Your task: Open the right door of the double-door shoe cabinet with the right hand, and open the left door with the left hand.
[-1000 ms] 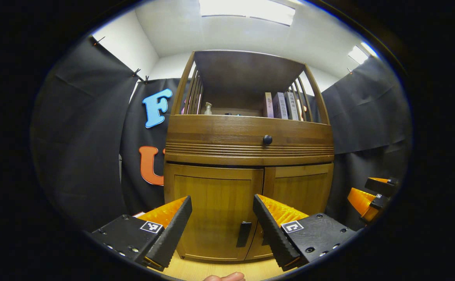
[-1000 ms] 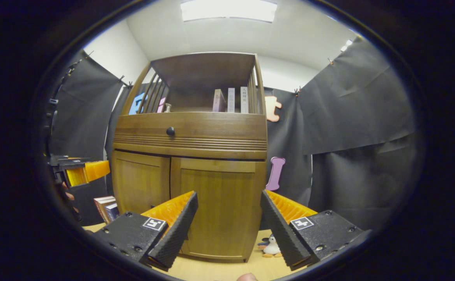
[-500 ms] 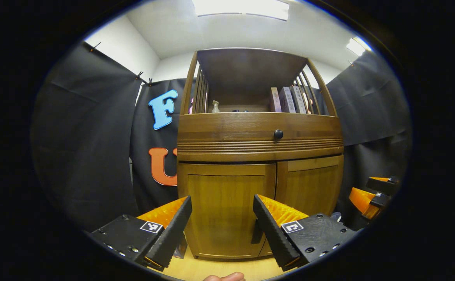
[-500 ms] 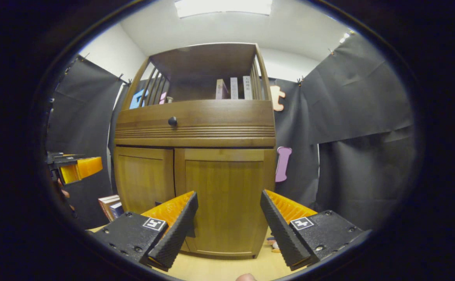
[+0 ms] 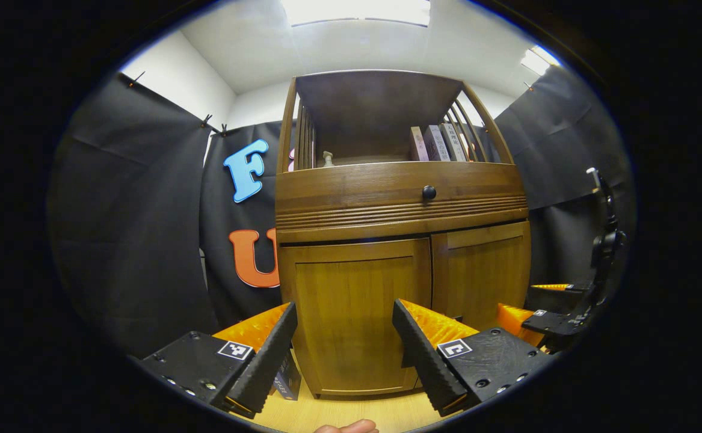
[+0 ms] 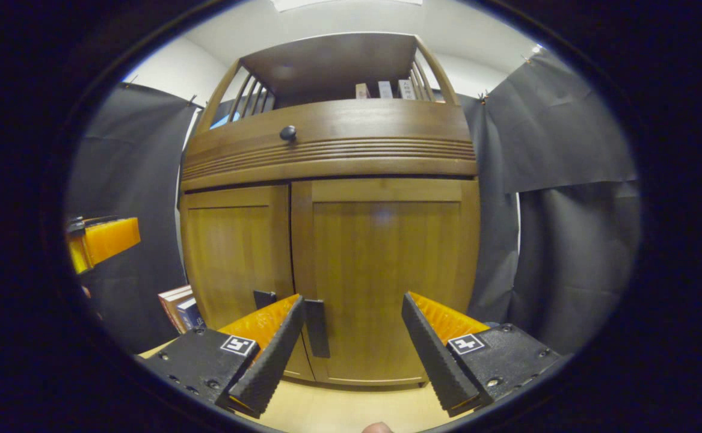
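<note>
Both tongs have come closer to the shoe cabinet (image 6: pixel 326 240) than a second ago, the right ones most, so its doors now loom large in the right gripper view; the cabinet is warm brown wood, standing on a pale wooden surface (image 6: pixel 338 409), with two panelled doors below a ribbed drawer front carrying a round black knob (image 6: pixel 288 133); both doors are shut. The right door (image 6: pixel 387 276) has a dark upright handle (image 6: pixel 316 328) by the centre seam, just beside the inner finger of the right tongs (image 6: pixel 351 346), which stand wide open and touch nothing; the left door (image 5: pixel 357 319) faces the left tongs (image 5: pixel 344 349), also spread open and empty, short of the wood. Books (image 5: pixel 435 143) stand on the open shelf above the drawer; more books (image 6: pixel 179 304) lie left of the cabinet's base.
</note>
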Demonstrator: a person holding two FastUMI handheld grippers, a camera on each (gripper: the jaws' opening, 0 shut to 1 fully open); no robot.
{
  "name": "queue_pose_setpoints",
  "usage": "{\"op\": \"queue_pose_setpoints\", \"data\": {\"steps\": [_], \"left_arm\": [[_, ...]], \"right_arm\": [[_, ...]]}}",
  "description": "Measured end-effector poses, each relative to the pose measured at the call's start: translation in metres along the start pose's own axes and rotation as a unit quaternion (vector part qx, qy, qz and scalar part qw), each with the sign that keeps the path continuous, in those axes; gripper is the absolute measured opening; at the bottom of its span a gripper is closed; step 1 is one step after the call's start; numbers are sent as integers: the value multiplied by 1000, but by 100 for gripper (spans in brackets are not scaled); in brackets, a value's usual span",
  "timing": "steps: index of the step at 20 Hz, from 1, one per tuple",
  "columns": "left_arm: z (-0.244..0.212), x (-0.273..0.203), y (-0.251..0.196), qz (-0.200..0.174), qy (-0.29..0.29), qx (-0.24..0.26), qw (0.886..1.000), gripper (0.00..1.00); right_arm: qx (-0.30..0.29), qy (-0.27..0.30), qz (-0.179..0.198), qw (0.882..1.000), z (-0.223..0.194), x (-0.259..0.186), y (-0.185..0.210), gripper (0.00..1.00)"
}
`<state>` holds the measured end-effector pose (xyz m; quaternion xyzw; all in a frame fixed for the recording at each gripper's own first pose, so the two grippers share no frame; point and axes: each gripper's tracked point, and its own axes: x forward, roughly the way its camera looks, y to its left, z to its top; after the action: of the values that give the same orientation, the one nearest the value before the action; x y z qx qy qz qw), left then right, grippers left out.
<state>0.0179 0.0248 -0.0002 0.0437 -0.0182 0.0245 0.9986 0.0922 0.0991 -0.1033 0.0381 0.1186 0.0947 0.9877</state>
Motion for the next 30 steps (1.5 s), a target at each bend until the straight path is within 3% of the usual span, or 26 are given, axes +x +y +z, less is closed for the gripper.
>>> {"op": "queue_pose_setpoints", "data": {"steps": [5,13,26,30], "left_arm": [[-11,1,29,21,7,-11,1000,94],[-34,0,58,39,28,-6,999,94],[-34,-7,72,44,31,-7,999,95],[-34,-11,77,49,31,-1,998,94]], "right_arm": [[-14,38,7,999,-32,45,18,100],[3,107,7,994,-90,96,32,88],[27,92,-8,995,-95,126,38,39],[39,96,-11,995,-95,121,40,32]]}}
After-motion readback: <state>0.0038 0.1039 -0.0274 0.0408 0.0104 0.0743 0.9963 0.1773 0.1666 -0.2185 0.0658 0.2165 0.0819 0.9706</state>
